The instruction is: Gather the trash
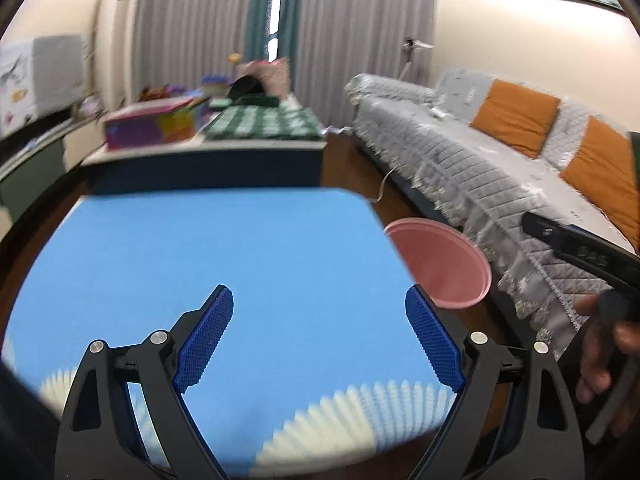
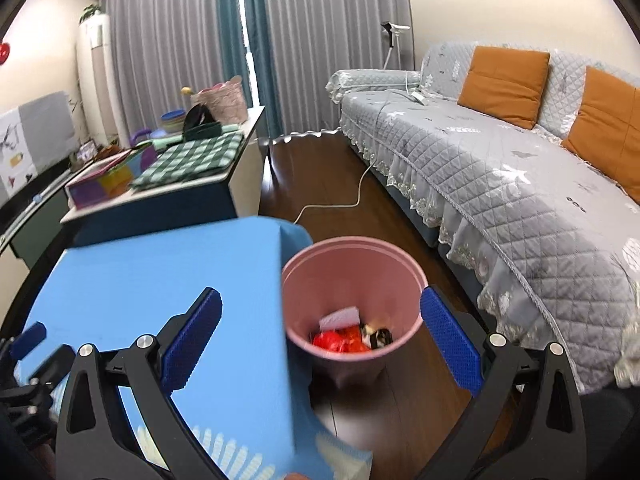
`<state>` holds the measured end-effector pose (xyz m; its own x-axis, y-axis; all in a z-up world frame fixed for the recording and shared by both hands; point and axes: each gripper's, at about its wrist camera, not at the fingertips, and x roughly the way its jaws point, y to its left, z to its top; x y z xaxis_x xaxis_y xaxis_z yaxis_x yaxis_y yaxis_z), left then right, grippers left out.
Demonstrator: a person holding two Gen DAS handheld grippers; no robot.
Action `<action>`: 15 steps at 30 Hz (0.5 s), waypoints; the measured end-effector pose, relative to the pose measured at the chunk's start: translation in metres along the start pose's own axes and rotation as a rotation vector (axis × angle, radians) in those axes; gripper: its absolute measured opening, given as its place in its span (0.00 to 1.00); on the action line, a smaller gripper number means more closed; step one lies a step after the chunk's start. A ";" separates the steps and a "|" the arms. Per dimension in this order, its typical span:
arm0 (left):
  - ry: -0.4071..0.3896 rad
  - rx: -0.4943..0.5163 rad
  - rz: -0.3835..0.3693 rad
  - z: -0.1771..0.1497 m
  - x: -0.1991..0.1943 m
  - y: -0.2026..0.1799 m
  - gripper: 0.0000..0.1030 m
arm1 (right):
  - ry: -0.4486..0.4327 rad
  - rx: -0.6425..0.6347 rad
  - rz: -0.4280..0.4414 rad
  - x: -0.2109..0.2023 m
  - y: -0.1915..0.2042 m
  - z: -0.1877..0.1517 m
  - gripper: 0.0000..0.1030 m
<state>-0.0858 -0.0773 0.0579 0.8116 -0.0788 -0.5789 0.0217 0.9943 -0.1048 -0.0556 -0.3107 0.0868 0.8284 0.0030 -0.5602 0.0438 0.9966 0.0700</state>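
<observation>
A pink trash bin (image 2: 352, 264) stands on the wood floor beside the blue-covered table (image 2: 160, 272). Inside it lie a red wrapper (image 2: 340, 340), a white scrap (image 2: 340, 318) and a dark piece (image 2: 378, 336). My right gripper (image 2: 320, 294) hangs open and empty, one finger over the table edge and the other past the bin's right rim. My left gripper (image 1: 319, 294) is open and empty over the blue table (image 1: 200, 260), with the bin (image 1: 444, 264) just right of its right finger. A hand (image 1: 600, 352) holds the other gripper at the right edge of the left wrist view.
A grey quilted sofa (image 2: 500, 168) with orange cushions runs along the right. A low cabinet (image 2: 160, 196) with a green checked cloth and boxes stands behind the table. A white cable (image 2: 344, 204) lies on the floor between them. White lace edging (image 1: 360, 412) trims the table's near side.
</observation>
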 end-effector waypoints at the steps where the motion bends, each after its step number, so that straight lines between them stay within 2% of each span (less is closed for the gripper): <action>1: 0.010 -0.006 0.009 -0.004 -0.001 0.003 0.84 | -0.003 -0.004 -0.004 -0.007 0.003 -0.007 0.95; 5: 0.048 -0.034 0.048 -0.015 -0.004 0.019 0.84 | -0.004 -0.005 -0.030 -0.028 0.011 -0.033 0.95; 9: 0.053 -0.060 0.080 -0.023 -0.007 0.032 0.84 | 0.018 -0.016 -0.045 -0.036 0.018 -0.053 0.95; 15: 0.057 -0.038 0.075 -0.028 -0.007 0.030 0.86 | 0.026 -0.043 -0.056 -0.033 0.023 -0.058 0.95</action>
<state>-0.1069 -0.0490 0.0364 0.7753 -0.0095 -0.6315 -0.0607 0.9941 -0.0896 -0.1144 -0.2829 0.0588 0.8108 -0.0509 -0.5831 0.0648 0.9979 0.0029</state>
